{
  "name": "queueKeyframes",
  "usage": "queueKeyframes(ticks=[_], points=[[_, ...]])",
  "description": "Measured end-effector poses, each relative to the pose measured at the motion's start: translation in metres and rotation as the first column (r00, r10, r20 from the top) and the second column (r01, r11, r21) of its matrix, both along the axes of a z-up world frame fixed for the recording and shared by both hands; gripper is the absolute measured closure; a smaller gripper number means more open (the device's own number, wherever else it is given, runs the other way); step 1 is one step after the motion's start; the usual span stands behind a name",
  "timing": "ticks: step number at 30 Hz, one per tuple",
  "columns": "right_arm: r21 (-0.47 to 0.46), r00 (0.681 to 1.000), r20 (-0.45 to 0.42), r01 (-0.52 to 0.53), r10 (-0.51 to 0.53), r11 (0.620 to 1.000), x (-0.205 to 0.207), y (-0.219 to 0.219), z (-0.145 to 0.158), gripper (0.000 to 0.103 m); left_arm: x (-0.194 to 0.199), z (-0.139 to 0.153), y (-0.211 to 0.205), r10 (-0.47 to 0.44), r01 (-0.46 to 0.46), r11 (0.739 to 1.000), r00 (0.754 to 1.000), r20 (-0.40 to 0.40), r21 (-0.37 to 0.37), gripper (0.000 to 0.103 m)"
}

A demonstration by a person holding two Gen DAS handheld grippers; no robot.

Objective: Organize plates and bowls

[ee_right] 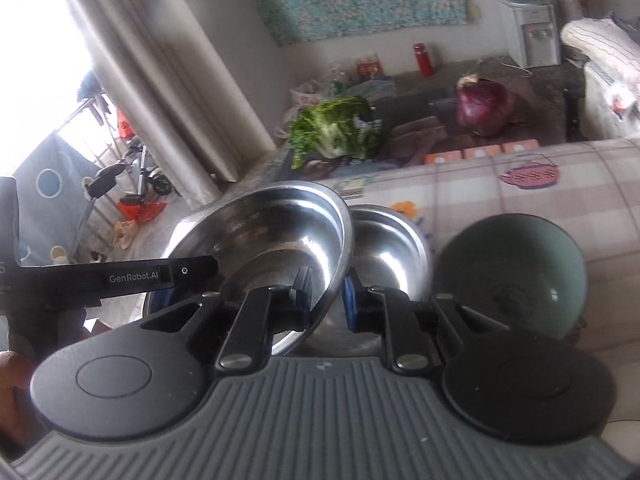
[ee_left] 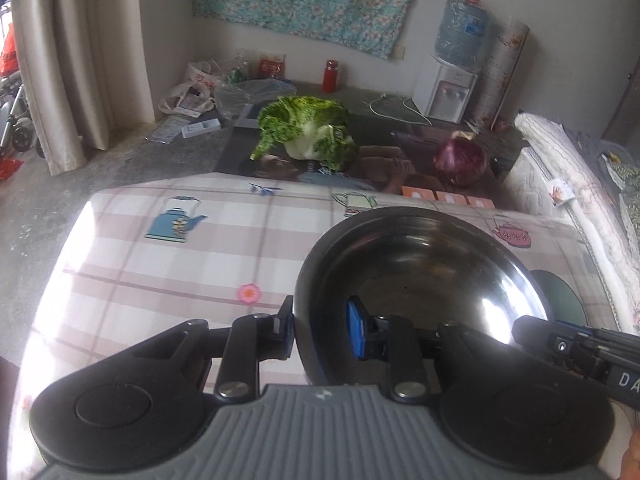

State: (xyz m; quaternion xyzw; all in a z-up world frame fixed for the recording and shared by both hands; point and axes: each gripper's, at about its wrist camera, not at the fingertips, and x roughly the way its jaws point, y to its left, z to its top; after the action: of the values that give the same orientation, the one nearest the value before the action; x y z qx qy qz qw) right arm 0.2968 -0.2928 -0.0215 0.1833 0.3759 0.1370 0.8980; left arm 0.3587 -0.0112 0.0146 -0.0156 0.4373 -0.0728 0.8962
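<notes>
A large steel bowl (ee_left: 424,272) (ee_right: 272,236) is held above the checked tablecloth (ee_left: 160,264), tilted. My left gripper (ee_left: 320,328) is shut on its left rim, one finger outside, one inside. My right gripper (ee_right: 326,294) is shut on its right rim; it also shows in the left wrist view (ee_left: 560,344). A smaller steel bowl (ee_right: 386,248) sits on the table just right of it. A green ceramic bowl (ee_right: 516,264) stands further right; its edge also shows in the left wrist view (ee_left: 560,292).
Beyond the table's far edge, on the floor, lie a leafy cabbage (ee_left: 308,132), a purple cabbage (ee_left: 460,156), a red bottle (ee_left: 330,76) and plastic bags (ee_left: 192,96). A water dispenser (ee_left: 452,80) stands at the back wall. Folded bedding (ee_left: 568,168) lies right.
</notes>
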Motion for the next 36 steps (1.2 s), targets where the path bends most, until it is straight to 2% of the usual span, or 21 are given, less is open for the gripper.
queueKeyframes(ticks=[4, 12, 22, 27, 30, 33, 35, 36], points=[[-0.015, 0.999, -0.034, 0.028, -0.029, 0.999, 0.005, -0.013, -0.015, 0.087, 0.006, -0.014, -0.014, -0.003, 0.003, 1.000, 1.000, -0.030, 0.009, 0.077], [-0.039, 0.997, -0.061, 0.039, -0.041, 0.998, 0.021, -0.015, -0.032, 0.086, 0.013, -0.033, -0.023, -0.012, 0.016, 0.997, 0.998, -0.057, 0.072, 0.077], [-0.083, 0.998, -0.041, 0.042, -0.045, 0.996, 0.031, -0.011, -0.034, 0.083, 0.013, -0.036, -0.024, -0.023, 0.027, 0.996, 0.999, -0.046, 0.091, 0.075], [-0.069, 0.998, -0.048, 0.037, -0.041, 0.997, 0.032, -0.012, -0.037, 0.082, 0.007, -0.031, -0.024, -0.037, 0.039, 0.995, 0.999, -0.027, 0.094, 0.067], [-0.061, 0.998, -0.050, 0.036, -0.040, 0.997, 0.031, -0.011, -0.037, 0.078, 0.002, -0.026, -0.025, -0.054, 0.055, 0.994, 0.998, -0.011, 0.090, 0.055], [-0.043, 0.998, -0.038, 0.038, -0.039, 0.998, 0.030, -0.012, -0.036, 0.070, -0.005, -0.019, -0.029, -0.075, 0.073, 0.992, 0.997, 0.013, 0.104, 0.047], [-0.006, 0.999, -0.020, 0.040, -0.041, 0.999, 0.028, -0.015, -0.033, 0.056, -0.009, -0.013, -0.031, -0.084, 0.080, 0.992, 0.996, 0.029, 0.102, 0.042], [0.010, 0.999, -0.002, 0.042, -0.042, 0.999, 0.026, -0.017, -0.031, 0.054, -0.011, -0.011, -0.031, -0.088, 0.084, 0.992, 0.995, 0.036, 0.099, 0.041]])
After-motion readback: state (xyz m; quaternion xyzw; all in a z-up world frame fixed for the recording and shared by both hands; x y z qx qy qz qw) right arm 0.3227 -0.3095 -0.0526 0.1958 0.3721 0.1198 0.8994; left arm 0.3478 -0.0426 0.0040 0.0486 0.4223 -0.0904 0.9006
